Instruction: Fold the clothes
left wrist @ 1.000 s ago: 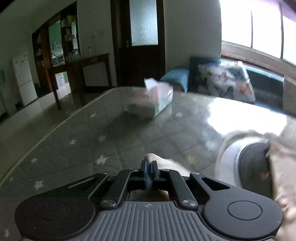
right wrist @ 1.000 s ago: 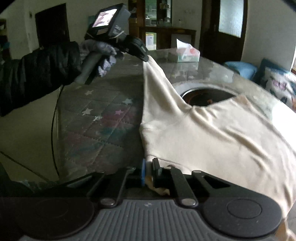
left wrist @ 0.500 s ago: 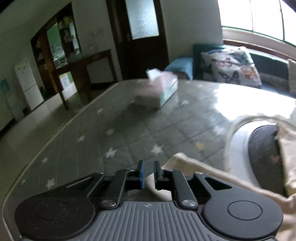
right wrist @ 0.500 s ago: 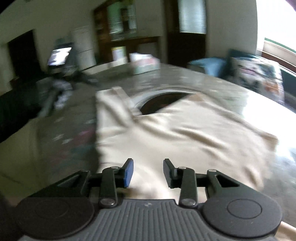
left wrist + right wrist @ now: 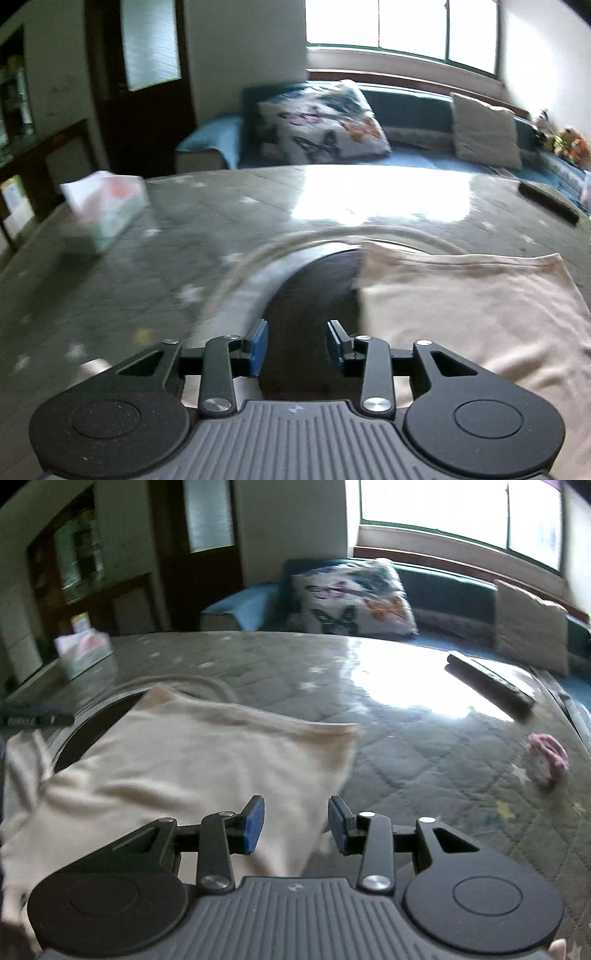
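With both sets of jaws spread apart and nothing between the blue pads, neither tool has hold of the fabric. Left gripper: fingers wide, hanging over the dark round recess set into the tabletop; view is motion-blurred. Right gripper: fingers equally wide, hanging over the near right edge of the cream garment.

Garment, left wrist view: lies flat on the table to the right of the left gripper, its left edge overlapping the recess. A strip of the same cloth shows under the left gripper's body. In the right wrist view, the cloth's far corner comes to a point near the recess rim, its right corner rests on the quilted cover, and a narrower piece trails off at the left frame edge. Surface shows soft creases; not neatly squared.

Table: grey quilted cover with star print under a glossy top, strong window glare at the far side.

Other items on the table: tissue box far left, well apart from the garment; dark flat bar-shaped object far right; small pink object at right, too blurred to identify.

Beyond the table: sofa with butterfly cushion and a plain beige cushion, beneath a bright window.
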The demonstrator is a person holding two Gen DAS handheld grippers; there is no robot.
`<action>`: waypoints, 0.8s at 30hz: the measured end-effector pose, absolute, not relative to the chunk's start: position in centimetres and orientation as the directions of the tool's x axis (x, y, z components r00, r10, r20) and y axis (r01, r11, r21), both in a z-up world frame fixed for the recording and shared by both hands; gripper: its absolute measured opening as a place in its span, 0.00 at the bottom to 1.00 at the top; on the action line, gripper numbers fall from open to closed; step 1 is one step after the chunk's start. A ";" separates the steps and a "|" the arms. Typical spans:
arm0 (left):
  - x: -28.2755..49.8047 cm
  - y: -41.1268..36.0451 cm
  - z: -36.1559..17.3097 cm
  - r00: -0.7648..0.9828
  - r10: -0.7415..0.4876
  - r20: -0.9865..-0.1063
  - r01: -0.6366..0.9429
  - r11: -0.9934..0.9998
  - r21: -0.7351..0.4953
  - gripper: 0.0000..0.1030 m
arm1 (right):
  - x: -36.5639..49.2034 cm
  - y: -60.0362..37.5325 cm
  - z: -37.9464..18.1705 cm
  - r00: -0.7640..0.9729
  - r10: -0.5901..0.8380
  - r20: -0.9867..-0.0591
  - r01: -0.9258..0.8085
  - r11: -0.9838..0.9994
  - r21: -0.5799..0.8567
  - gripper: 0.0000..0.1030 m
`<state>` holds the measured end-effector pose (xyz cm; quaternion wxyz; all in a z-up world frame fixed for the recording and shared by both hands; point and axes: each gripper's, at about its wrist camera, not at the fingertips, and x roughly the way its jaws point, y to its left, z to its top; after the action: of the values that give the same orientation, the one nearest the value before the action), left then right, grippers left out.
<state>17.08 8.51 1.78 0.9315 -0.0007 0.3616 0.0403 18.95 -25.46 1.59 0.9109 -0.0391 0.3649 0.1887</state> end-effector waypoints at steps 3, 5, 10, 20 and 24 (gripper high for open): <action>19.1 7.5 1.1 0.730 0.048 -0.681 -0.050 0.999 0.017 0.44 | 20.8 -26.1 1.1 0.671 0.296 -0.680 -0.331 0.940 0.082 0.37; 20.5 7.0 0.7 0.730 0.041 -0.682 -0.041 0.999 0.017 0.44 | 22.0 -26.2 0.9 0.668 0.301 -0.680 -0.321 0.942 0.102 0.37; 22.6 6.1 -0.2 0.731 0.047 -0.681 -0.040 0.999 0.025 0.44 | 24.2 -25.7 0.2 0.665 0.294 -0.686 -0.315 0.944 0.099 0.34; 24.1 4.2 -1.3 0.759 0.074 -0.646 0.009 0.992 0.123 0.04 | 25.7 -25.3 -0.8 0.677 0.249 -0.692 -0.290 0.955 0.060 0.03; 24.2 3.9 -1.3 0.762 0.094 -0.641 -0.002 0.990 0.142 0.04 | 25.8 -25.1 -1.0 0.695 0.223 -0.683 -0.278 0.960 0.031 0.05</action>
<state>24.16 3.89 -1.32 0.9362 0.0665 0.3440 0.0258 25.77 -25.12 -0.98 0.9199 -0.0375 0.3658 0.1364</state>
